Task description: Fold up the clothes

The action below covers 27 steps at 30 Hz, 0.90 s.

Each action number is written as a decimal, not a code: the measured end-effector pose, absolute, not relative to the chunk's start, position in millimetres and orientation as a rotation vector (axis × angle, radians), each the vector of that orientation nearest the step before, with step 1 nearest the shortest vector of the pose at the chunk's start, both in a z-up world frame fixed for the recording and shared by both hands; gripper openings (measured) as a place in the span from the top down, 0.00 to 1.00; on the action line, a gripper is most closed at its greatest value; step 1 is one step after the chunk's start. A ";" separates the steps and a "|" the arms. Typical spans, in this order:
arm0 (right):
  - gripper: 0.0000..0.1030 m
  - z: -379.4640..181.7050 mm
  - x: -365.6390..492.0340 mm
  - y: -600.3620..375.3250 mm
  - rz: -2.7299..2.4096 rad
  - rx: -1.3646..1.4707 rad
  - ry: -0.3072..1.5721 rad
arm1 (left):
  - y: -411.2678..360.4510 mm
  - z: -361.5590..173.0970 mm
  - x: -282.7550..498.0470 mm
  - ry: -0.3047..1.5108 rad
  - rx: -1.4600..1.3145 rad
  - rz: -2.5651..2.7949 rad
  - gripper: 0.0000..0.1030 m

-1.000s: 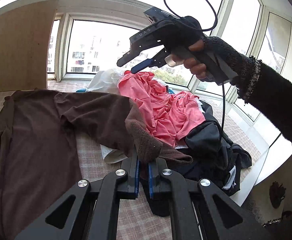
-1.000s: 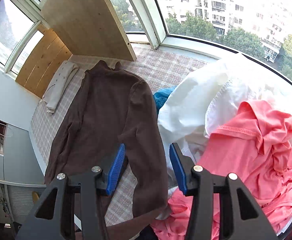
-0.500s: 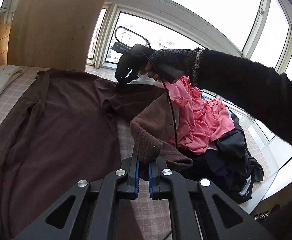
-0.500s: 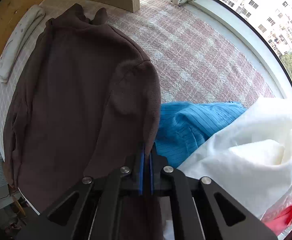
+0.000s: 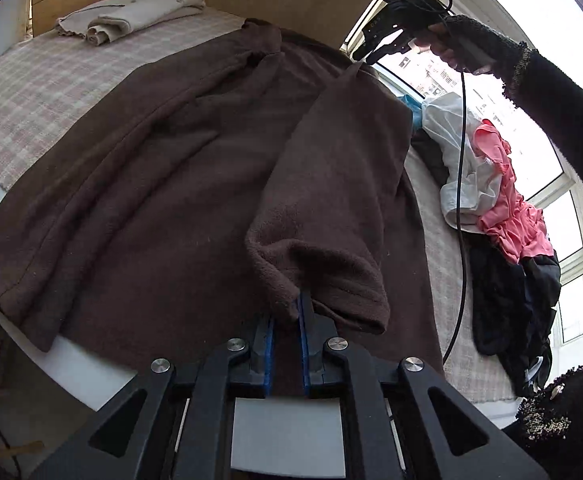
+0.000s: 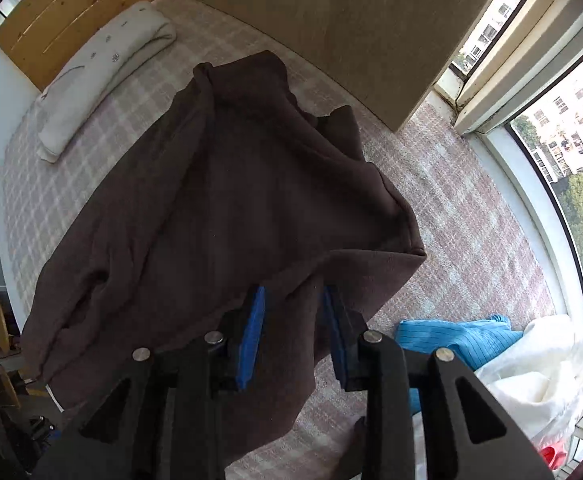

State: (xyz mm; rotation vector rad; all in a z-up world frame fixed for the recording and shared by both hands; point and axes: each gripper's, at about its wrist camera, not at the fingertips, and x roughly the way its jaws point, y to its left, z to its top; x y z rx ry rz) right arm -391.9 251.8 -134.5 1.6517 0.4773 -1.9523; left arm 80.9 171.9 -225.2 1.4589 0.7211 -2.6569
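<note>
Our left claw (image 5: 286, 334) is pinching the sweater (image 5: 139, 184) by its sleeve cuff (image 5: 323, 276), pads slightly apart. Our right claw (image 6: 293, 336) looks partly open with cloth draped between its pads; whether it grips, we cannot tell. Ahead, the body lies flat. We'd carry both ends level across the chest, keeping the sleeve taut. Beyond, right: 1 pile of clothes (image 5: 503, 216).

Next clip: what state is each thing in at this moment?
Sweater: spread out, one sleeve folded across its body.
Cuff: raised, its edge at the left tongs' tips.
Left tongs: narrowly parted; grip unclear.
Right tongs: open, sweater fabric between them.
Cream garment: folded.
Pile: unfolded heap.
</note>
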 end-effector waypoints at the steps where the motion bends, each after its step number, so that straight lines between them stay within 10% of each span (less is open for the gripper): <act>1: 0.63 -126.5 -382.7 269.6 -2.006 1.621 0.445 | 168.0 -222.5 83.8 0.690 1.458 -2.660 0.88; 12: 0.61 -180.1 -267.2 363.6 -2.028 1.604 0.269 | 178.9 -167.9 77.1 0.239 1.462 -2.869 0.84; 27: 0.62 -168.7 -114.1 296.9 -1.773 1.440 0.080 | 188.3 -222.9 71.9 -0.432 1.765 -2.870 0.82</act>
